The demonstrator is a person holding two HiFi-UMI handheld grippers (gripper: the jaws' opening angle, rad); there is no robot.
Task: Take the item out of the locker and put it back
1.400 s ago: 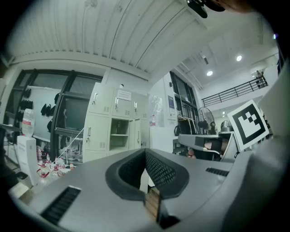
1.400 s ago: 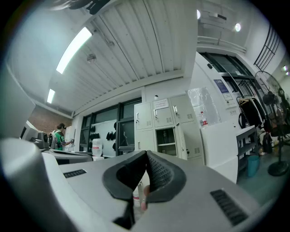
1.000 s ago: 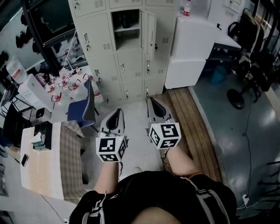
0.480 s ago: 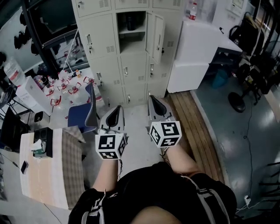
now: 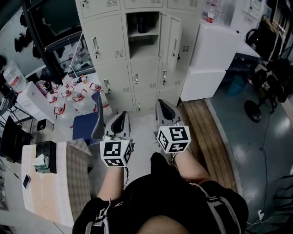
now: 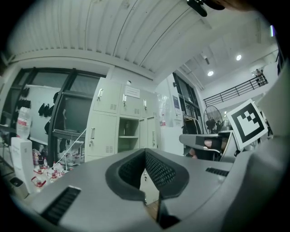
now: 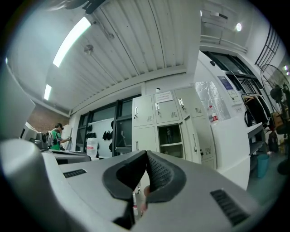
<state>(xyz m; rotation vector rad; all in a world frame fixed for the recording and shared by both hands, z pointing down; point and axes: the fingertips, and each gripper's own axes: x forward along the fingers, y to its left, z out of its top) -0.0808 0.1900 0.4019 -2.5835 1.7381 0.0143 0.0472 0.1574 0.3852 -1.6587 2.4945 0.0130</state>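
The bank of pale lockers stands ahead, and one upper compartment has its door swung out to the right. A dark bottle-like item stands on that compartment's upper shelf; the right gripper view shows the item too. My left gripper and right gripper are held side by side at waist height, pointing at the lockers and well short of them. Both are shut with nothing between the jaws. In the left gripper view the open compartment lies beyond the closed tips.
A blue chair and a table with a checked cloth are on the left. A white cabinet with a bottle on top is right of the lockers. A wooden platform and a fan are on the right. A person stands far left.
The lockers have come nearer and sit lower in the head view. Both grippers keep the same shut pose in front of the body.
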